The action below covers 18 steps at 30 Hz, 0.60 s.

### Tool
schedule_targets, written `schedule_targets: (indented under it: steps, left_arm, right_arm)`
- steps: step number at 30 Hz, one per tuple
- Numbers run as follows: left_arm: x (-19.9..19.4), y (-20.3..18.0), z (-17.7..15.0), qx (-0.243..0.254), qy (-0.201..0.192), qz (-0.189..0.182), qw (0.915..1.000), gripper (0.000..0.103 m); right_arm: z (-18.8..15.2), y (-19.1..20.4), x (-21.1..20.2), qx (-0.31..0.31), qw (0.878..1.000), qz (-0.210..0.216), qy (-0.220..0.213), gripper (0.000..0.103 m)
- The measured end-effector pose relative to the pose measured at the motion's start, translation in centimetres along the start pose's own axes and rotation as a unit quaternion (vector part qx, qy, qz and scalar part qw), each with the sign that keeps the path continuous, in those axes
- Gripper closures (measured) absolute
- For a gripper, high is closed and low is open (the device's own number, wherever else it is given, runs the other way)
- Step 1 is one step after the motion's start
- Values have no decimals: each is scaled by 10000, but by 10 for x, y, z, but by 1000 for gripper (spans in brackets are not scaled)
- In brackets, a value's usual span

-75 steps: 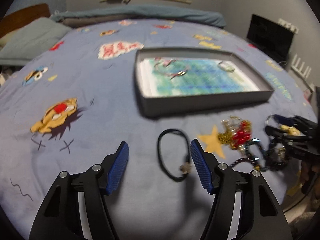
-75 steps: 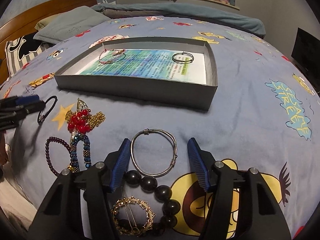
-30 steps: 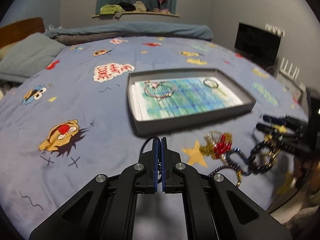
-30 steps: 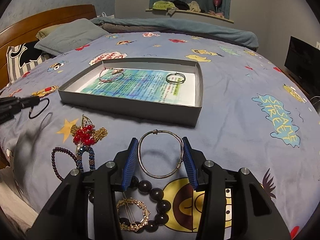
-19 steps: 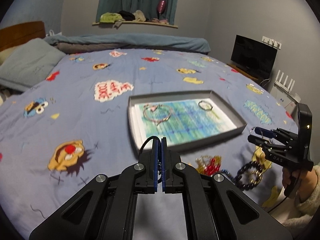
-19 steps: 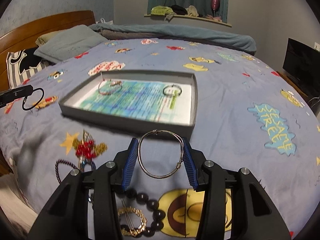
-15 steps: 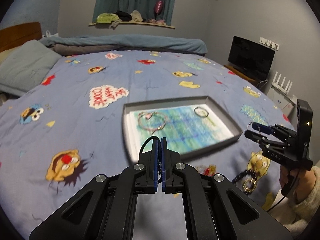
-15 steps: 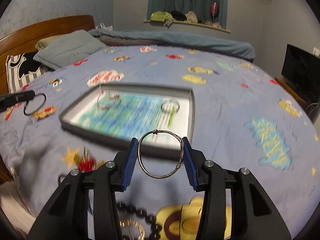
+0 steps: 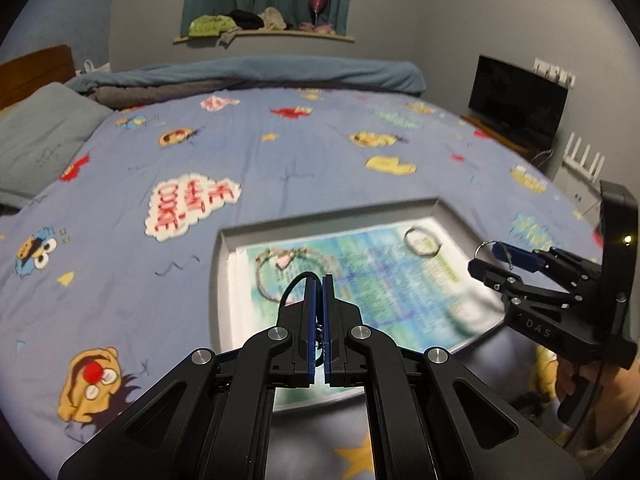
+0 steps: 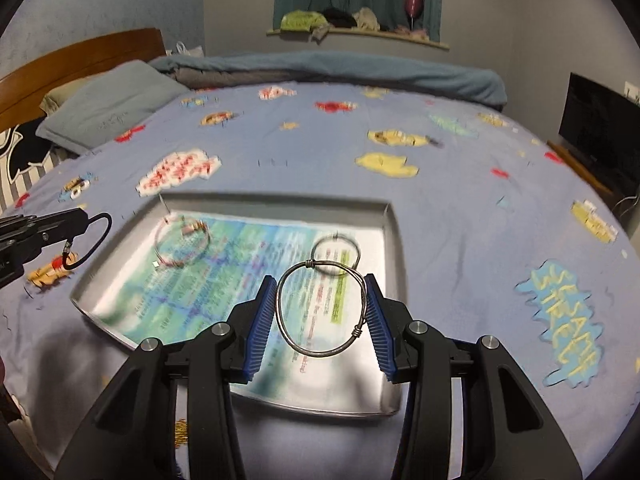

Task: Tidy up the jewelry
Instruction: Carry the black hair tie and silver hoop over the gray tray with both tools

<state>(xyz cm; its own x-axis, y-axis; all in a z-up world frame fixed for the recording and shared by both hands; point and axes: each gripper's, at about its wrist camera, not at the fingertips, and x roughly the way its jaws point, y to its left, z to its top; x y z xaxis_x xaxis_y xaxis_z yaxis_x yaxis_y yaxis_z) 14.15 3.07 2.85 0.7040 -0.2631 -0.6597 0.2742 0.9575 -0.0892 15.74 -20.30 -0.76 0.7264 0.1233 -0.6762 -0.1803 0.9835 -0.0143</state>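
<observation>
Left gripper (image 9: pixel 319 280) clenched on a black cord bracelet (image 10: pixel 90 244), held in the air above the near left part of the grey tray (image 9: pixel 224 280). Right gripper (image 10: pixel 320 320) grasping a silver wire bangle (image 10: pixel 320 308) between its blue pads (image 10: pixel 256 332), hovering over the tray's near right area. Already lying on the tray's printed paper liner (image 10: pixel 224 280): a thin bracelet (image 10: pixel 182 246) far left, a small ring-shaped bangle (image 10: pixel 335 255) far right. All on a blue cartoon-print bedspread (image 10: pixel 460 208).

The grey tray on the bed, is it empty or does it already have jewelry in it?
Not empty. The grey tray holds a thin bracelet and a small ring bangle on printed paper.
</observation>
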Motion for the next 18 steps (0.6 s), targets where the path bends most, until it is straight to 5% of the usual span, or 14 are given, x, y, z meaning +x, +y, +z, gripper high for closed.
schedule_targets:
  steps: [6, 18]
  left_arm:
    - [40, 6, -21, -55, 547, -20, 9985, 100]
    - [65, 9, -36, 12, 979, -26, 9952, 100]
  right_arm:
    - [-11, 8, 23, -115, 9993, 147, 316, 59]
    - [-11, 13, 33, -336, 9979, 108, 543, 59]
